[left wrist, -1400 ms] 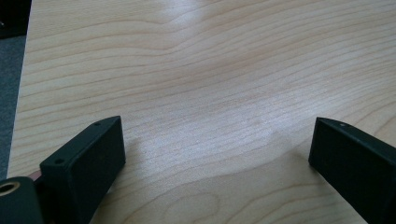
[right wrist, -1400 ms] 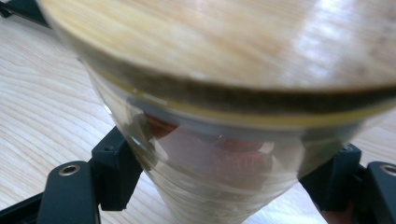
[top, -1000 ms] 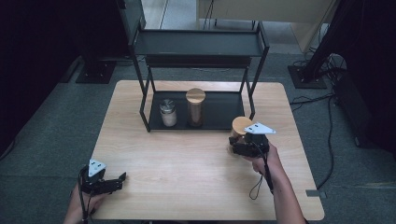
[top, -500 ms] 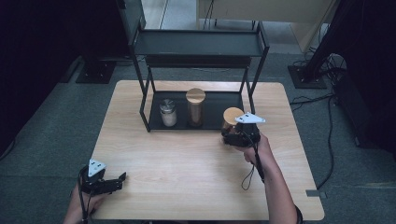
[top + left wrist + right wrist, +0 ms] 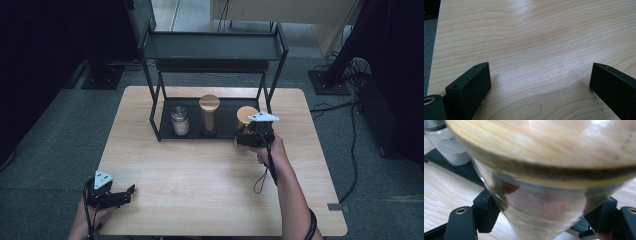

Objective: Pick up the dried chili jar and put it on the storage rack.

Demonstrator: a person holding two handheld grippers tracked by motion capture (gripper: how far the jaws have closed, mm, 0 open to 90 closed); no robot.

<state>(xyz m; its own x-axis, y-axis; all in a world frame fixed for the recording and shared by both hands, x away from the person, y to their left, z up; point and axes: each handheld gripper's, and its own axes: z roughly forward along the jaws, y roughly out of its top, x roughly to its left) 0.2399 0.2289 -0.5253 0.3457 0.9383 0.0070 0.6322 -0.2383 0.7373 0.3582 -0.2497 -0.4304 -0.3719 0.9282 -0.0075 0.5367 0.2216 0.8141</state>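
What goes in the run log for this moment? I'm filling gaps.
right gripper: shut on wooden-lidded glass jar, at rack's bottom shelf | left gripper: open, idle over table

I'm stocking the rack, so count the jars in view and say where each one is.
3. A small jar with white contents and a tall wooden-lidded jar stand on the rack's bottom shelf; a third wooden-lidded jar is in the right hand-held gripper at the shelf's right end.
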